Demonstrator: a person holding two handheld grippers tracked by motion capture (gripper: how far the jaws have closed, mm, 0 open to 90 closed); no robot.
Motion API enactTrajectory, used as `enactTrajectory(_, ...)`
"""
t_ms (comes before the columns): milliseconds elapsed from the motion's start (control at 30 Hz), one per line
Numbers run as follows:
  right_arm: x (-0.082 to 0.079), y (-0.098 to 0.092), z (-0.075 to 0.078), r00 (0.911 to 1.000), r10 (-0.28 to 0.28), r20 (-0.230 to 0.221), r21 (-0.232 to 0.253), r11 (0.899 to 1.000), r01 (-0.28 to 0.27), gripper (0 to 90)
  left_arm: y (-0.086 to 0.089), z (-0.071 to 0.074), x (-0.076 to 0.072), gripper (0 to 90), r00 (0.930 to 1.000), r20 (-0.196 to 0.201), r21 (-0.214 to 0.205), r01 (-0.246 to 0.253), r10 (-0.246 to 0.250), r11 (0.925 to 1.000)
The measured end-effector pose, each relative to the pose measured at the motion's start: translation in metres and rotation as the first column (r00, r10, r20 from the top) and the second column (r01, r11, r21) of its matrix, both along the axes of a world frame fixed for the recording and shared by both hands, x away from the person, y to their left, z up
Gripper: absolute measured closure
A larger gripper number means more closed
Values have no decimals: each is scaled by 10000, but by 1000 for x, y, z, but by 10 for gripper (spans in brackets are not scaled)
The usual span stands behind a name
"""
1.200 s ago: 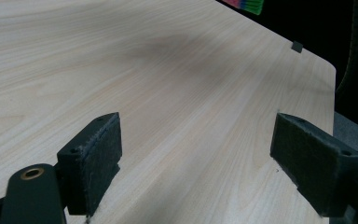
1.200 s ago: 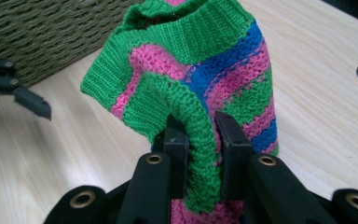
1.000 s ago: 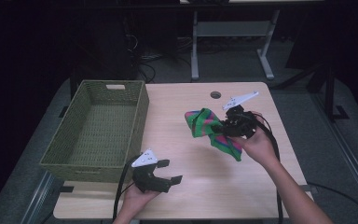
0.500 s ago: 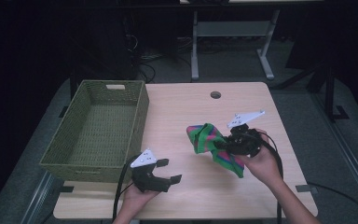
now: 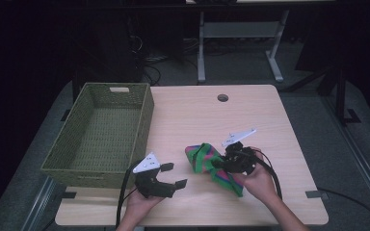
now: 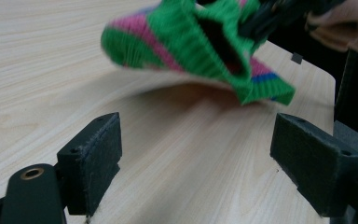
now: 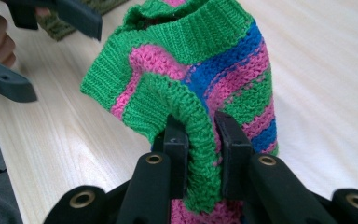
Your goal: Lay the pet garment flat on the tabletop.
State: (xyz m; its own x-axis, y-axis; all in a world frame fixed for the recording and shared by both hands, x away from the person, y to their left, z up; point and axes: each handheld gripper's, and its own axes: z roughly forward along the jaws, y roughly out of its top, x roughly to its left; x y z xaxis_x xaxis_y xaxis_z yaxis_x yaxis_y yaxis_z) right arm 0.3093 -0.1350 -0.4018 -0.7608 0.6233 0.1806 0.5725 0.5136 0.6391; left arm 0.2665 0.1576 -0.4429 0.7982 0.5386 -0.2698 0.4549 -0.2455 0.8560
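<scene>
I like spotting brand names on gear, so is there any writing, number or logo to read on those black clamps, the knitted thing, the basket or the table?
None: no word, number or logo can be read.
The knitted garment has only green, pink and blue stripes.
The right gripper, left gripper, basket and table carry no readable marking.

Knitted garment [image 6: 200, 44] motion-blurred, top cropped

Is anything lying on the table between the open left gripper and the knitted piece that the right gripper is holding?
Nothing visible does. The left gripper stands open, with bare table between its jaws and the knitted piece, which the right gripper pinches by a green ribbed edge. The basket sits off to the side, clear of that gap.
</scene>
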Motion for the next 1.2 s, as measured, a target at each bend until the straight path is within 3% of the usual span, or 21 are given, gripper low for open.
enactTrajectory(100,1,4,-10,9995,-24,-315,31,10000,25,762,0,0,0,163,10000,3,1,-6,6,10000)
enactTrajectory(167,2,12,-25,9970,104,-773,83,9999,-98,758,0,0,0,163,10000,14,7,-7,7,10000)
enactTrajectory(300,1,21,-39,9934,407,-1070,90,9992,-400,746,2,0,0,163,10000,9,-21,-17,17,10000)
enactTrajectory(533,-7,27,-50,9908,950,-964,-117,9953,-965,633,1,1,0,163,10000,15,-49,-28,28,10000)
enactTrajectory(700,-11,27,-50,9852,1467,-883,-126,9888,-1484,475,1,0,0,163,10000,-10,-10,13,-13,10000)
enactTrajectory(867,-15,25,-43,9820,1720,-784,-274,9843,-1745,407,3,0,1,163,10000,5,-170,-92,92,9998)
enactTrajectory(967,-18,23,-39,9830,1698,-704,-245,9848,-1719,392,4,1,1,163,9999,6,-178,-102,102,9998)
enactTrajectory(1100,-23,20,-26,9849,1704,-308,-50,9853,-1706,389,5,1,1,163,9998,28,-215,-188,188,9996)
enactTrajectory(1200,-25,23,-18,9816,1911,32,79,9815,-1911,403,5,1,1,163,9997,32,-232,-224,225,9995)
